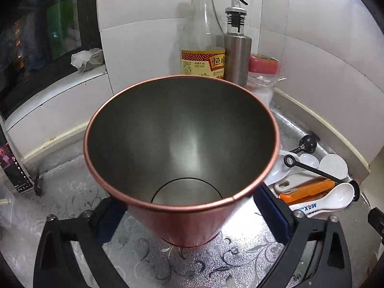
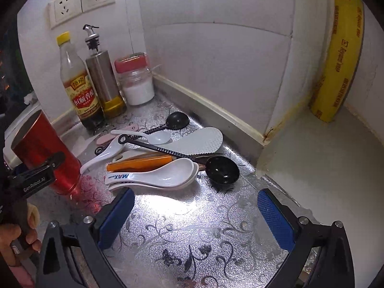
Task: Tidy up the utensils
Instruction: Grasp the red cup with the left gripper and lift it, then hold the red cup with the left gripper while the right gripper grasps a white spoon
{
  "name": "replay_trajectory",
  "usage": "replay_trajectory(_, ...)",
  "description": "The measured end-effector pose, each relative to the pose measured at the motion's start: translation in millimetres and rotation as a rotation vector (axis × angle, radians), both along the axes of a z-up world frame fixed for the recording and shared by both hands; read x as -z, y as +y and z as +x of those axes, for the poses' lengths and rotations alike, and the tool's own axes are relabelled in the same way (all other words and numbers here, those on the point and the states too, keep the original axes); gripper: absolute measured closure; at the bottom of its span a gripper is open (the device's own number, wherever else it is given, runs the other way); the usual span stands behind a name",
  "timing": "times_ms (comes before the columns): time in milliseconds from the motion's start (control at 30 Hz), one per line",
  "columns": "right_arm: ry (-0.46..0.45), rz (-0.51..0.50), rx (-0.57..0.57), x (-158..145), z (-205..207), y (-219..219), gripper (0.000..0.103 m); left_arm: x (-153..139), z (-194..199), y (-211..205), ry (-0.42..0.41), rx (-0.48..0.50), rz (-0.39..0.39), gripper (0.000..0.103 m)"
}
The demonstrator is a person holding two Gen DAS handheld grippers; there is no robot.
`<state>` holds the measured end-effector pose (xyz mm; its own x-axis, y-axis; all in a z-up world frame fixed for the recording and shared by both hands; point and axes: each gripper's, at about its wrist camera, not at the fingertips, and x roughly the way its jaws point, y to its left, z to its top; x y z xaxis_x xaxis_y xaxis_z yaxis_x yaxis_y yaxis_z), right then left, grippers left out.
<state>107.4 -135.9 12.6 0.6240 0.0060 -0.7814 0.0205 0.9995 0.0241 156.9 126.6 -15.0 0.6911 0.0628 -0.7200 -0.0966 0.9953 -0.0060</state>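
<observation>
Left wrist view: left gripper (image 1: pixel 189 213) clamped on red cup (image 1: pixel 182 144), pads against both sides of lower wall; cup upright, empty, base on foil-covered table (image 1: pixel 72 192). Right wrist view: right gripper (image 2: pixel 195 216) released, nothing between pads, over bare table. Utensil pile just beyond: white spoons (image 2: pixel 168 172), black ladle (image 2: pixel 222 170), orange-handled tool (image 2: pixel 139 163). Cup stands left of pile.

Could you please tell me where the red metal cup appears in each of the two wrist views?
Left wrist: red metal cup fills the centre, seen from above, empty.
Right wrist: far left edge, with the left gripper against it.
Shared landmark: yellow-capped vinegar bottle by the wall.
</observation>
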Motion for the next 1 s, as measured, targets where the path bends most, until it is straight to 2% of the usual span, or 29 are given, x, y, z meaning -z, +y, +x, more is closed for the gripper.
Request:
replay_trajectory(67,0.002,0.010,-0.005,2,2,1,0.000,0,1,0,-0.008,-0.001,0.002,0.014)
replay_trajectory(767,0.019,0.150,0.029,20,23,-16,0.001,0,4,-21,-0.022,0.095,-0.004,0.014)
replay_trajectory(1000,0.002,0.256,0.037,19,32,-35,0.019,-1,7,-19,-0.012,0.098,-0.015,0.014)
